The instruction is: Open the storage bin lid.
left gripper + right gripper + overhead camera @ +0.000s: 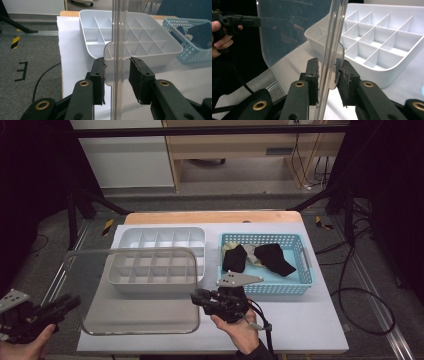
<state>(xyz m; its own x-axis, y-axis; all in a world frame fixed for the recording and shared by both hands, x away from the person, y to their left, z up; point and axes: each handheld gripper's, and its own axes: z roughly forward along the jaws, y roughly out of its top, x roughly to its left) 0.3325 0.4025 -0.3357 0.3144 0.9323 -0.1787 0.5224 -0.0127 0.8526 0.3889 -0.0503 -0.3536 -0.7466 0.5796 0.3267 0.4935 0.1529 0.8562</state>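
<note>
A: High view first; we see the clear lid (135, 292) carried between the two tools, one at each end, slightly tilted, its far edge overlapping the near part of the white divided tray (156, 257); the left tool (70, 302) sits at the lid's left edge, the right tool (197, 297) at its right edge; a blue basket (300, 270) with dark cloth items (272, 257) stands beside the tray on the worktop (300, 320).

B: Agreed; we judge the lid lifted and not yet seated; lining it up over the tray and lowering it is what remains; the left hand (25, 345) is cut off at the frame's corner.

A: Left gripper view; the lid's rim (116, 50) runs upright between the jaws; the pads (136, 75) stand a little off the plastic on each side, so we cannot tell if they press; the tray (140, 42) lies beyond, blurred through the lid.

B: Right gripper view; the lid's edge (332, 50) passes between the jaws at a narrow setting; one pad (313, 77) looks against the plastic, the other close to it behind a small tab; we read this as a hold on the lid; the other hand (222, 37) and its tool show faintly through the plastic; the cloth items' kind is too small to tell.
</note>
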